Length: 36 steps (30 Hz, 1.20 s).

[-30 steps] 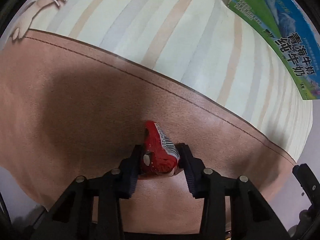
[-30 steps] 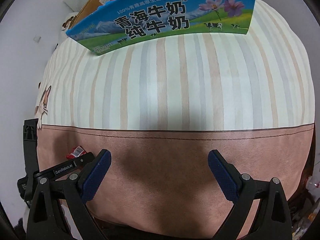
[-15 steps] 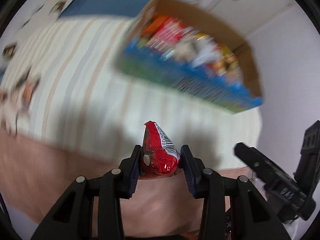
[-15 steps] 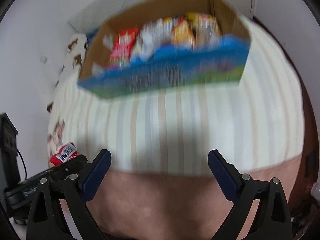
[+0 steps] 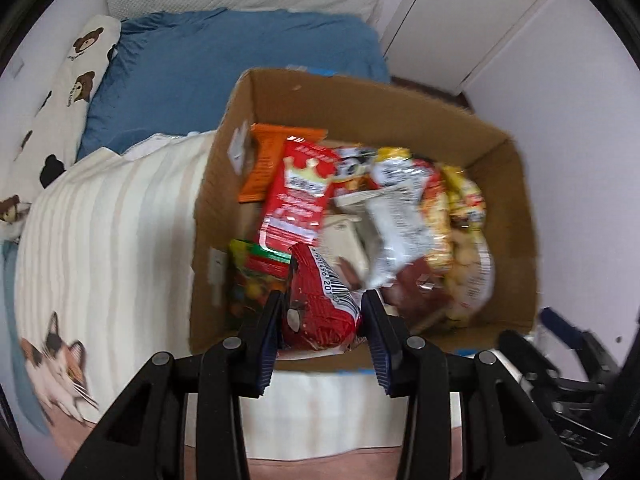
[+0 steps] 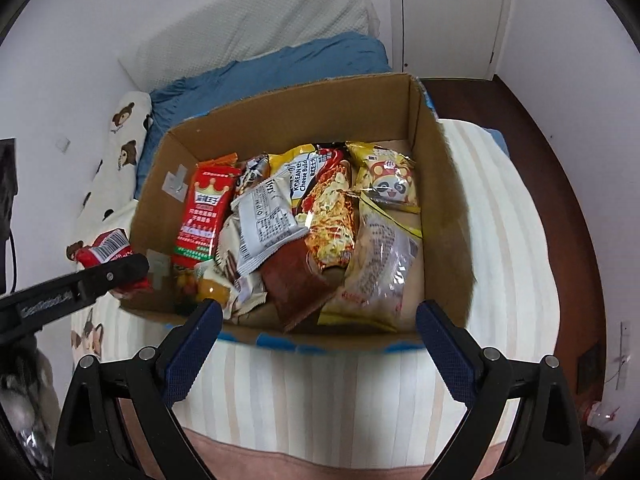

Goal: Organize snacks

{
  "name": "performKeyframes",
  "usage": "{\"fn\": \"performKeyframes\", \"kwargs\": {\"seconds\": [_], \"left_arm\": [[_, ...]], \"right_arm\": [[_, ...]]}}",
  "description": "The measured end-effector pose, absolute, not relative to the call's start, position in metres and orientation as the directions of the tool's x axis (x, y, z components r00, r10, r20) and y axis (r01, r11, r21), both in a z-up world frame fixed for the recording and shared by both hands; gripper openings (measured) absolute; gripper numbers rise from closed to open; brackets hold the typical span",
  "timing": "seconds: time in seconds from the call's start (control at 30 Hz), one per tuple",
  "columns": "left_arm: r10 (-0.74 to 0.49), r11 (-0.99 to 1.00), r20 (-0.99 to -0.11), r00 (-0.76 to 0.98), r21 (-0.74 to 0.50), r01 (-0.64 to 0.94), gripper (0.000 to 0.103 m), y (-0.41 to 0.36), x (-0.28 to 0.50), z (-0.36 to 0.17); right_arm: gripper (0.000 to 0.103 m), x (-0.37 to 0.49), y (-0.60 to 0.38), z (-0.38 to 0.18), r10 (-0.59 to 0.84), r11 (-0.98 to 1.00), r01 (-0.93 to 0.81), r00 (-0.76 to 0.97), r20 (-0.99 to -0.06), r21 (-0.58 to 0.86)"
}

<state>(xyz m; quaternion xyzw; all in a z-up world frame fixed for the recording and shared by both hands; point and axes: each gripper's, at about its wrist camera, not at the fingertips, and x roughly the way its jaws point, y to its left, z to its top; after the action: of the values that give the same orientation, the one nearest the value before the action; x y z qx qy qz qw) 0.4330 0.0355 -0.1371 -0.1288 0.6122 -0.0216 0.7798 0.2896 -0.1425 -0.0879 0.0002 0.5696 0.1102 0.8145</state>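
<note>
Pointing boxward lengthwise, red snack packet (image 5: pixel 320 304)

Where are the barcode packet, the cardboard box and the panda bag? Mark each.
barcode packet (image 5: pixel 320 304): left wrist view, red wrapper body between the pads.
cardboard box (image 6: pixel 440 184): right wrist view, inner right wall.
panda bag (image 6: pixel 386 182): right wrist view, printed panda face.

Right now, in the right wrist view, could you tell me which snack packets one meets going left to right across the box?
Red packet held outside the cardboard box → red crown packet → white packet → noodle packet → yellow panda packet.
</note>
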Motion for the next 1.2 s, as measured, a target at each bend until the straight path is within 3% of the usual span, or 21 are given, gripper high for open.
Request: {"fn": "performKeyframes", "kwargs": {"seconds": [0.17, 0.2, 0.27, 0.3, 0.33, 0.83, 1.2], "left_arm": [[-0.162, 0.977, -0.976, 0.148, -0.179, -0.115, 0.040, 0.033, 0.442, -0.166], [-0.154, 0.979, -0.978, 0.143, -0.171, -0.112, 0.045, 0.033, 0.443, -0.169], [-0.124, 0.985, -0.981, 0.147, -0.140, -0.099, 0.063, 0.029, 0.443, -0.171], [-0.111, 0.987, -0.982, 0.151, -0.127, -0.097, 0.086, 0.028, 0.442, -0.172], [-0.111, 0.988, -0.982, 0.155, -0.126, -0.094, 0.096, 0.028, 0.443, -0.173], [-0.055, 0.992, -0.971, 0.235, -0.079, -0.096, 0.096, 0.017, 0.428, -0.154], [-0.008, 0.994, -0.903, 0.430, -0.052, -0.091, 0.096, 0.006, 0.368, -0.096]], "right_arm": [[0.099, 0.301, -0.140, -0.106, 0.163, 0.979, -0.169, 0.299, -0.940, 0.116], [0.099, 0.303, -0.139, -0.109, 0.155, 0.980, -0.168, 0.294, -0.943, 0.109], [0.100, 0.305, -0.139, -0.115, 0.139, 0.982, -0.163, 0.286, -0.948, 0.095], [0.101, 0.304, -0.138, -0.117, 0.134, 0.983, -0.163, 0.283, -0.950, 0.090], [0.101, 0.306, -0.138, -0.119, 0.127, 0.983, -0.163, 0.278, -0.952, 0.083], [0.101, 0.298, -0.143, -0.113, 0.117, 0.986, -0.147, 0.291, -0.950, 0.076], [0.101, 0.239, -0.157, -0.059, 0.151, 0.984, -0.154, 0.427, -0.892, 0.093]]}}
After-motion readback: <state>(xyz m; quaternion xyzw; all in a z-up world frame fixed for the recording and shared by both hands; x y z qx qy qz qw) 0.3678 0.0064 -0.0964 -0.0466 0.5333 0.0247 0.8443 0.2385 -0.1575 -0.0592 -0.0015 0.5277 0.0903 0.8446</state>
